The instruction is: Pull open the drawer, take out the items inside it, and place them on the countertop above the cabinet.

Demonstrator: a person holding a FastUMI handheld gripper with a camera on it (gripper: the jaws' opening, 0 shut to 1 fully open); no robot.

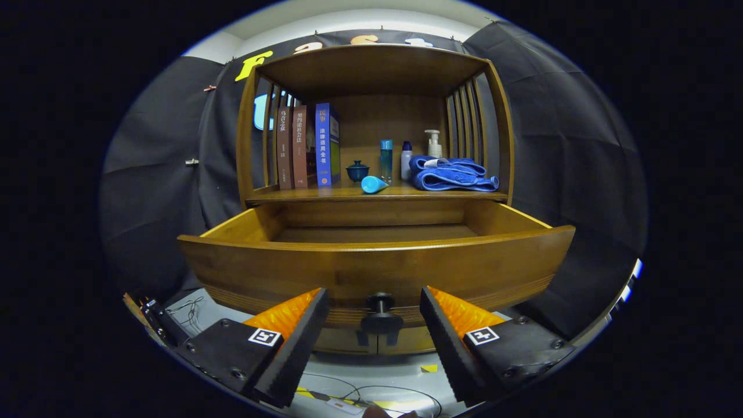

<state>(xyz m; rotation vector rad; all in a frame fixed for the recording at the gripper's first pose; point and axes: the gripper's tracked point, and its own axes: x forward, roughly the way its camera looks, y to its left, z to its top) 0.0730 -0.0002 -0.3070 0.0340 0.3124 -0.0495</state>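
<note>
The wooden drawer (pixel 377 264) stands pulled out from the cabinet, its curved front just ahead of my fingers. Its dark round knob (pixel 380 303) sits between my fingertips with a gap on each side. My gripper (pixel 374 302) is open and holds nothing. The front panel hides the near part of the drawer floor; the far part that shows is bare. On the countertop (pixel 325 193) above the drawer lie a light blue teardrop-shaped item (pixel 373 184) and a folded blue towel (pixel 453 174).
The countertop also holds three upright books (pixel 307 145), a small dark blue lidded pot (pixel 357 170), a tall blue bottle (pixel 386 160), a small white bottle (pixel 406 158) and a pump bottle (pixel 433 144). Slatted side walls and a roof enclose that shelf. Cables (pixel 360 395) lie on the floor below.
</note>
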